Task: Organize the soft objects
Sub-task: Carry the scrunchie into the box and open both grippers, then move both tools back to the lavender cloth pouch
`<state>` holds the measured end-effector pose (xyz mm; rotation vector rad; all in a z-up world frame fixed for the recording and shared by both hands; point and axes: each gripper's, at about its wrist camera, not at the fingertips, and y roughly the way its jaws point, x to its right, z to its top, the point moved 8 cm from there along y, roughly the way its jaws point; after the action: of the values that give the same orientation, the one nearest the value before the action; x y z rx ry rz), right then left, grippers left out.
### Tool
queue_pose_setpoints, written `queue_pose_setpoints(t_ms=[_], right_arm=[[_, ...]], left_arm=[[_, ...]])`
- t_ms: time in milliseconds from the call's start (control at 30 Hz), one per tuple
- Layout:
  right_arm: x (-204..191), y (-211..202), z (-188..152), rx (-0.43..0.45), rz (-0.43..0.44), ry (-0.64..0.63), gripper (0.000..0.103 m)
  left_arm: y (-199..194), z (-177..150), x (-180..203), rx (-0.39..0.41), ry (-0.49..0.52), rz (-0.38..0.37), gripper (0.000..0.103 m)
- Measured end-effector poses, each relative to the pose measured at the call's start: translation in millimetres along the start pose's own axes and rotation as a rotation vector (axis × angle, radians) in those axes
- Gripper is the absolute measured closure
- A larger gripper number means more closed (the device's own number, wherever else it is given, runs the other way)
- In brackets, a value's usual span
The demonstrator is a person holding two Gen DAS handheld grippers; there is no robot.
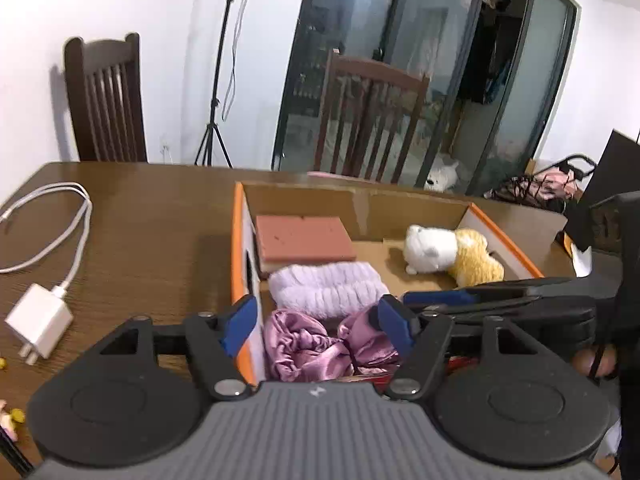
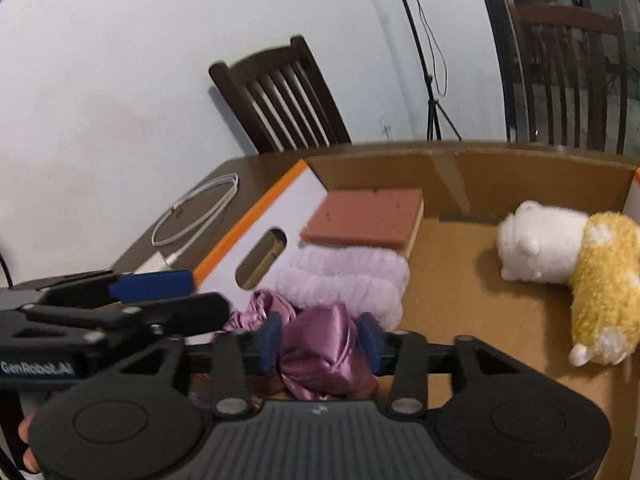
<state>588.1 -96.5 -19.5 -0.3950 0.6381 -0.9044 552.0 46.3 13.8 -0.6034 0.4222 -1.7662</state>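
Claw (image 2: 318, 344) astride crumpled satin cloth (image 2: 324, 356)

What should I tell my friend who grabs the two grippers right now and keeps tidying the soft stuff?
Left gripper: open, nothing held, over the near left corner of the cardboard box.
Right gripper: open; the pink satin cloth lies between its fingers, pads not pressing.
In the box: pink sponge, lilac fluffy headband, the satin cloth, white-and-yellow plush toy.
Done: these four are inside.
Left: small bits at the table's near left edge, too unclear to name; check them.
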Motion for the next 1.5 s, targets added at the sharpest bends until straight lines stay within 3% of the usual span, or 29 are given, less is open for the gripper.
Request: queue_pose_setpoints(t_ms=[267,433,667,900,1000,1100,1300,1500], right_arm=[[-14.5,-86.3,20.3,0.124,-0.056,-0.086,0.048],[-30.7,-149.2,3.8,0.173,-0.054,-0.109,0.044],[-60.3,-230.8,-55.4,0.250,-0.033,-0.125,0.031],[-83.2,-274.6,-146.3,0.283,-0.019,-0.087,0.019],[-83.9,-278.3,-184.1,0.260,-0.022,-0.051,0.017],[-81.4,-279.6,-202.8,0.219,-0.024,-0.053,0.017],[-71.1,-279.1,-195.2,0.268,-0.038,0.010,0.017],[-57.8,-251.3,-162.6,0.285,-0.005,0.042,0.017]], left_arm=[[-57.8,10.7,0.7,0.059,0.011,0.012,0.029],[-120.9,4.2,16.4,0.134,0.040,-0.016,0.021],[-210.5,-35.8,42.0,0.235,0.082,-0.052,0.013],[-271.3,-116.5,53.4,0.310,0.034,-0.069,0.003],[-275.9,-143.5,51.9,0.273,-0.020,-0.074,0.003],[-272.4,-155.6,54.3,0.225,0.011,-0.051,0.003],[-254.8,-150.0,53.8,0.219,-0.021,-0.066,0.003],[-200.1,-124.4,41.2,0.195,-0.083,-0.076,0.003]])
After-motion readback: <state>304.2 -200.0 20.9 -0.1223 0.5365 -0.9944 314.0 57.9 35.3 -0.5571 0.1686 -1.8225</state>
